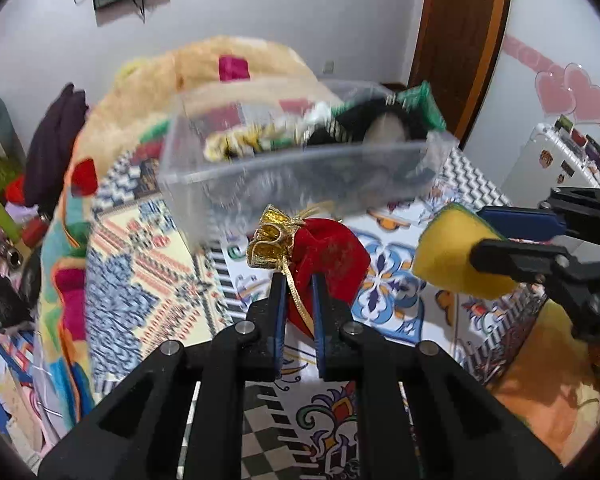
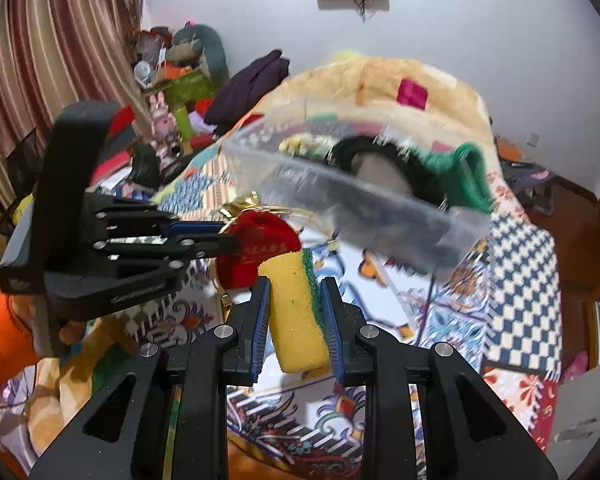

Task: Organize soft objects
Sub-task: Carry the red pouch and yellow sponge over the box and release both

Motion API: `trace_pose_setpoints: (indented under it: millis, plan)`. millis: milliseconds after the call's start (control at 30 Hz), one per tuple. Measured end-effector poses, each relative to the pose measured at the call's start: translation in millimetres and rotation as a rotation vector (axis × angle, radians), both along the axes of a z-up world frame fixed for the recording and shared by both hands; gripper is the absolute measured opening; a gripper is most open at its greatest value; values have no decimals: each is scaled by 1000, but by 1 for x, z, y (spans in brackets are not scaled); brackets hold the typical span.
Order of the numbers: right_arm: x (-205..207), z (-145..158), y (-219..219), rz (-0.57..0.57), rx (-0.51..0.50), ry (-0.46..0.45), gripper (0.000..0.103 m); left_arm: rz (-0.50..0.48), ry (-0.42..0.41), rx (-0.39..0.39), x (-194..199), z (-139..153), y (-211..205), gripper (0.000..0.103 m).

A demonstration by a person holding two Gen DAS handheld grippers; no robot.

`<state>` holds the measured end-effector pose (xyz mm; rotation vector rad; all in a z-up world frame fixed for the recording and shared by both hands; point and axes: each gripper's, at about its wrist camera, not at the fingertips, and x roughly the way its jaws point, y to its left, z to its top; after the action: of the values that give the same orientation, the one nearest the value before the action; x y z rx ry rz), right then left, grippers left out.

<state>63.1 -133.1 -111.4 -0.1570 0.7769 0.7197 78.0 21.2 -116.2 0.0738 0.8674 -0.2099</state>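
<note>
My left gripper (image 1: 297, 280) is shut on a red velvet pouch (image 1: 332, 256) with a gold trim and cord, held above the patterned bed cover. My right gripper (image 2: 295, 284) is shut on a yellow sponge (image 2: 294, 312) with a green scrub side. The sponge (image 1: 456, 252) and right gripper (image 1: 480, 232) show at the right of the left wrist view; the pouch (image 2: 260, 240) and left gripper (image 2: 232, 236) show at the left of the right wrist view. A clear plastic bin (image 1: 296, 164) ahead holds soft items, black, white, green and yellow. It also shows in the right wrist view (image 2: 352, 196).
A patterned cover (image 1: 148, 264) lies over the bed, with a beige plush blanket (image 1: 228, 64) heaped behind the bin. Clutter and dark clothes (image 1: 56, 140) lie at the left. A wooden door frame (image 1: 460, 40) and a white fridge (image 1: 556, 160) stand at the right.
</note>
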Motion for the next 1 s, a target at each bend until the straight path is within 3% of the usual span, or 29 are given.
trace_pose_setpoints:
  millis: [633, 800, 1000]
  plan:
    - [33, 76, -10, -124, 110, -237, 23, 70, -286, -115, 10, 98, 21, 11]
    - [56, 84, -7, -165, 144, -260, 23, 82, -314, -124, 28, 104, 23, 11]
    - [83, 80, -1, -196, 151, -251, 23, 93, -281, -112, 60, 88, 22, 11]
